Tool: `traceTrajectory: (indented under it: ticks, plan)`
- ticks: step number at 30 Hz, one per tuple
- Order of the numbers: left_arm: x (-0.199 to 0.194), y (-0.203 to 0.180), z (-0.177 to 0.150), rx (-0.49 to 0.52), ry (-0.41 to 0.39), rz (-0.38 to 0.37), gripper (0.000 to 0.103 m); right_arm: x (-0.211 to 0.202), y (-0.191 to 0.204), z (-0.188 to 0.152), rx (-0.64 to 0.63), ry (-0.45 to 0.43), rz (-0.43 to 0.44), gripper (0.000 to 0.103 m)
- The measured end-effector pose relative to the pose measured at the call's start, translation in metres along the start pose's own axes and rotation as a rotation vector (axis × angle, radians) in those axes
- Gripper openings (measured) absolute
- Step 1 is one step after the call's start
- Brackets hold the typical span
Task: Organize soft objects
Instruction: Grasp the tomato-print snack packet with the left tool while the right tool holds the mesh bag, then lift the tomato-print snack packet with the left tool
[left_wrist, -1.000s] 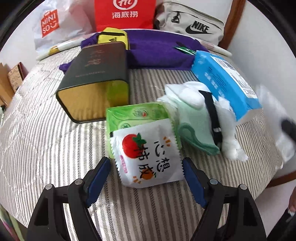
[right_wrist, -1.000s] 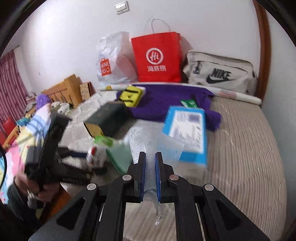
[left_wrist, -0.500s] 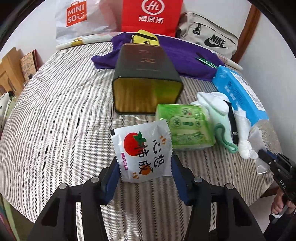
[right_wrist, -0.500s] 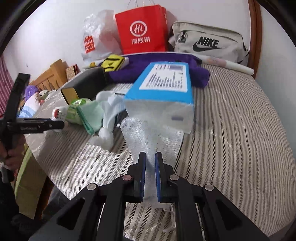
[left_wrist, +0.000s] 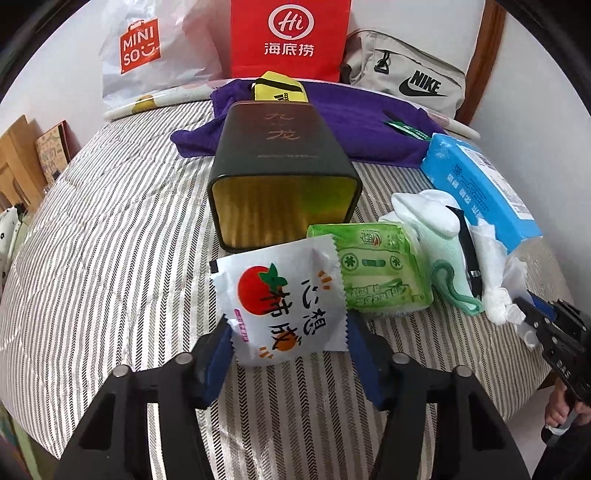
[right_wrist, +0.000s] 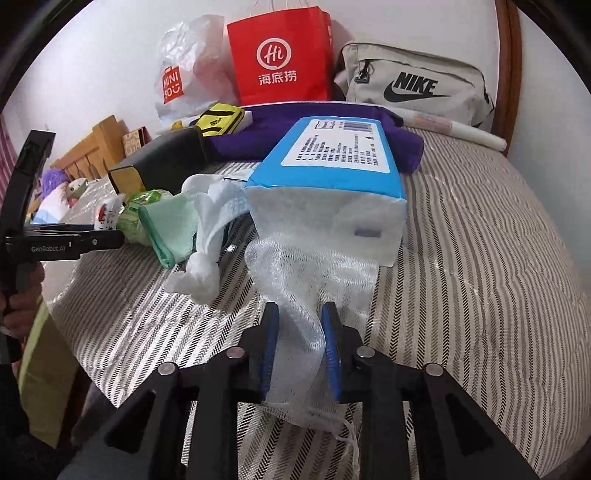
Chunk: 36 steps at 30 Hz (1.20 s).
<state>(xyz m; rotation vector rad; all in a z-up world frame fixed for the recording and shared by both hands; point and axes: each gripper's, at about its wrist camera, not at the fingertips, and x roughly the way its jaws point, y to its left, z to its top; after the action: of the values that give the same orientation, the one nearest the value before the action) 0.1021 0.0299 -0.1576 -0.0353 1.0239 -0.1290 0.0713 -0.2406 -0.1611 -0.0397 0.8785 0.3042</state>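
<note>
The left gripper (left_wrist: 288, 347) was clenched on a white snack packet (left_wrist: 282, 302) printed with a tomato, its blue pads pressed against the packet's two side edges and the packet held upright above the striped bed cover (left_wrist: 110, 240), toward the bed's near edge. Just behind the packet lay a green tissue pack (left_wrist: 373, 269), touching it, and behind that an open dark tin box (left_wrist: 280, 177) on its side, mouth toward the camera. Right of the green pack sat a mint-green cloth (left_wrist: 439, 258) and crumpled white fabric (left_wrist: 491, 273), then a blue tissue package (left_wrist: 476, 184) near the bed's right edge.

The right gripper (right_wrist: 300, 343) had its jaws opening, with a white mesh bag (right_wrist: 310, 280) still lying between the pads, slack, resting on the cover against the near end of the blue package. A purple cloth (left_wrist: 365, 125) was spread at the bed's far edge, with a red paper bag (left_wrist: 290, 37), a white plastic bag (left_wrist: 155, 48) and a grey waist bag (left_wrist: 410, 77) against the wall.
</note>
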Motion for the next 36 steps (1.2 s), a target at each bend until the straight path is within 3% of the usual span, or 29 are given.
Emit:
traceTrajectory:
  ticks: [2,6,8,15,36]
  plan:
    - [-0.004,0.002,-0.001,-0.010,-0.001,-0.039,0.036,0.000,-0.004,0.001,0.012,0.004,0.003,0.010]
    - [-0.013,0.005,-0.002,-0.007,-0.011,-0.055,0.026,-0.003,-0.010,0.002,0.043,0.014,0.037,0.006]
    - [-0.019,0.007,-0.002,-0.014,-0.020,-0.075,0.016,-0.007,-0.010,0.002,0.040,0.010,0.032,0.005]
    - [-0.033,0.008,-0.002,-0.026,-0.036,-0.116,0.009,-0.028,-0.008,0.005,0.040,-0.018,0.053,0.004]
    - [-0.061,0.023,0.004,-0.053,-0.088,-0.148,0.007,-0.058,0.001,0.031,0.013,-0.059,0.047,0.004]
